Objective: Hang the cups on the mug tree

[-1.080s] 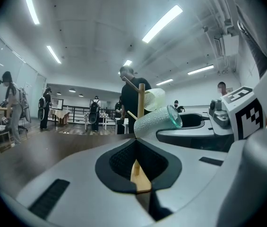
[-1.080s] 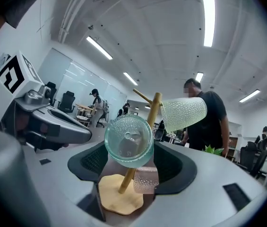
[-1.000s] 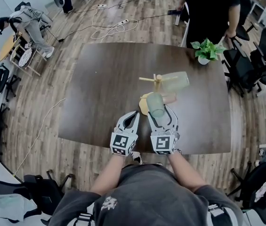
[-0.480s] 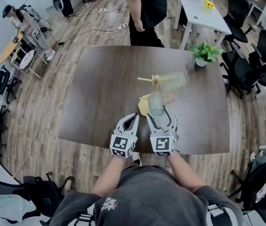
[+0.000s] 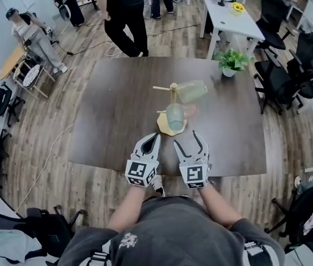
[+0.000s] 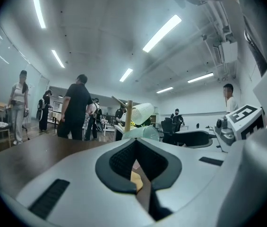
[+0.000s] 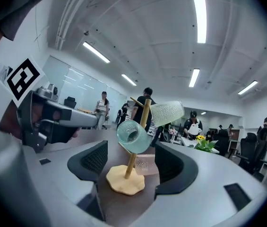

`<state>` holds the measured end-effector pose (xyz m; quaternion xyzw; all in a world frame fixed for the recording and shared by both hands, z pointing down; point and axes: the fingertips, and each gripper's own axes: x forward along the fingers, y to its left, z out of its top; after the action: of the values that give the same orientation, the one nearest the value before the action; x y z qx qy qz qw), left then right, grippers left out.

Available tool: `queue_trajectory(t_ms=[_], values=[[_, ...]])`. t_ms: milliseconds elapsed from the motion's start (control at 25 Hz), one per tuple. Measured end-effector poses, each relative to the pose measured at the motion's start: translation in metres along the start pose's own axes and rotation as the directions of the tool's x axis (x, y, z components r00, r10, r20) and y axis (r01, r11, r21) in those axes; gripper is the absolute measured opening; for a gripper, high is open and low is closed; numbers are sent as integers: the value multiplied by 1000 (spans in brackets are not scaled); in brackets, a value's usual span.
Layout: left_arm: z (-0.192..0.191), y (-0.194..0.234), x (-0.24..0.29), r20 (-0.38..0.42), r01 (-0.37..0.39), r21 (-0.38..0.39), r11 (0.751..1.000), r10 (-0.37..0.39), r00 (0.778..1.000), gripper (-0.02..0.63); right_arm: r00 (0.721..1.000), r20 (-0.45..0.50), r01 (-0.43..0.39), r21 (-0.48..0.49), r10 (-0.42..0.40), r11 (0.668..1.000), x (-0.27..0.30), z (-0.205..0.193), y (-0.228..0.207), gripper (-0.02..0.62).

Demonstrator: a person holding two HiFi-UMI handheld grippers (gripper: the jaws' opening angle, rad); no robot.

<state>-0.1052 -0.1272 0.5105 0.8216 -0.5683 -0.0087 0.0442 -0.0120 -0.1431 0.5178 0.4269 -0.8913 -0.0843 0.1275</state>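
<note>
Green cup (image 5: pixel 174 115) now on mug tree (image 5: pixel 165 128), right tongs (image 5: pixel 188 139) withdrawn, apart.

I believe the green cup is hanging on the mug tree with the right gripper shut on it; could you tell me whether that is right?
Not quite. The green cup does hang on the mug tree, but the right gripper is not shut on it. The right gripper view shows its jaws apart and empty, with the cup clear of both pads.
</note>
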Motion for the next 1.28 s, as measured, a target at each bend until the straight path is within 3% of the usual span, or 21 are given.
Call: queue_trajectory(t_ms=[120,360,480,640,1000,1280], values=[[2,-15,-14,4,-8,23,1000,8,1000,0,1000,-2,5,7,-5,1000,-26,-2,-2,298],[-1,-51,-49,4,-28,47,998,28,1000,0,1000,2,15,21,-15,1000,-76,-2,-5,99],[-1,-61,-67,-1,-41,53,998,41,999,0,1000,7,-2,60,2,998,-95,0,0,36],[4,-69,-84,5,-49,52,997,49,999,0,1000,22,-7,60,6,998,-112,9,8,25],[15,-82,-118,14,13,97,995,-15,1000,0,997,43,66,96,-70,993,-140,28,24,25],[11,-85,-160,14,39,85,996,-40,999,0,993,30,108,105,-111,989,-163,37,55,25]])
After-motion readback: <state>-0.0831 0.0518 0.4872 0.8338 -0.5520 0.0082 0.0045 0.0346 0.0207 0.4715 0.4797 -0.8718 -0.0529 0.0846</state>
